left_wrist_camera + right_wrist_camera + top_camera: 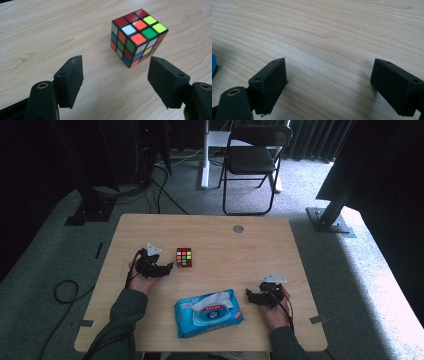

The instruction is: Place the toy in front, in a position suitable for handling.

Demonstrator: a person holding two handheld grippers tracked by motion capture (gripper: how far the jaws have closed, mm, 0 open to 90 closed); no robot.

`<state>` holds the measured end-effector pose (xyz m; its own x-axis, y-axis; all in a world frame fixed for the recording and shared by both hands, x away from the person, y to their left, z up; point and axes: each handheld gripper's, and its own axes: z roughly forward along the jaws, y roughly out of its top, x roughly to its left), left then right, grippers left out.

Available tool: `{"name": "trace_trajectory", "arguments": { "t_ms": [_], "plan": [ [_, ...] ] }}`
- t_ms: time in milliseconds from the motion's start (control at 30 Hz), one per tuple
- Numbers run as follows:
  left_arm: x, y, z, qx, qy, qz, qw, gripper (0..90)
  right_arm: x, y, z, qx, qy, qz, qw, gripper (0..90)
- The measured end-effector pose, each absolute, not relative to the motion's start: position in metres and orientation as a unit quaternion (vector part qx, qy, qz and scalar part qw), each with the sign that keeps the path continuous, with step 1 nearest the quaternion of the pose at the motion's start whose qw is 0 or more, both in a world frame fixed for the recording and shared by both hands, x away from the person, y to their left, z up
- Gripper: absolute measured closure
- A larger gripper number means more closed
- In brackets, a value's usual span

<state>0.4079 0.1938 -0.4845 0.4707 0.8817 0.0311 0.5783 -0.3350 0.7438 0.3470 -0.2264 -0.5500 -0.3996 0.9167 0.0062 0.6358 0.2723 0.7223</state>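
The left gripper (115,75) has its two black jaws spread wide apart with nothing between them, low over the pale wooden table (50,30). Just beyond the jaw tips, in the upper right of the left gripper view, sits the scrambled, black-edged plastic puzzle cube (138,37) — flat on the wood and turned so that one vertical edge points back toward the gripper. In the high view the same left gripper (167,266) lies left of centre, with the cube (184,257) just beside it to the right, apart from it.

The likeliest trouble is that corner-on pose: if the jaws close from here they would meet the cube across its edges rather than its flat faces, and I judge it would twist or squirt forward out of the grip. The cube also sits right of the gap's middle, so the right-hand jaw could nudge it across the smooth wood before the other jaw arrives.

The right gripper (328,85) is likewise wide apart and empty over bare wood, at the lower right of the high view (249,294), near the blue soft pack of wet wipes with a white flap (209,312) — well away from the cube, so unlikely to interfere.
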Motion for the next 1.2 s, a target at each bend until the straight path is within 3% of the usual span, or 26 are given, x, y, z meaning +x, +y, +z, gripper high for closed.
{"name": "trace_trajectory", "arguments": {
  "t_ms": [1000, 1200],
  "plan": [
    [0.432, 0.154, -0.484, 0.788, 0.471, 0.188, 0.348, 27.1, 0.347, -0.226, -0.550, 0.507, 0.767, 0.330, 0.214, 13.1],
    [0.439, 0.145, -0.484, 0.782, 0.483, 0.177, 0.351, 19.7, 0.347, -0.226, -0.550, 0.507, 0.767, 0.330, 0.214, 13.1]
  ]
}}
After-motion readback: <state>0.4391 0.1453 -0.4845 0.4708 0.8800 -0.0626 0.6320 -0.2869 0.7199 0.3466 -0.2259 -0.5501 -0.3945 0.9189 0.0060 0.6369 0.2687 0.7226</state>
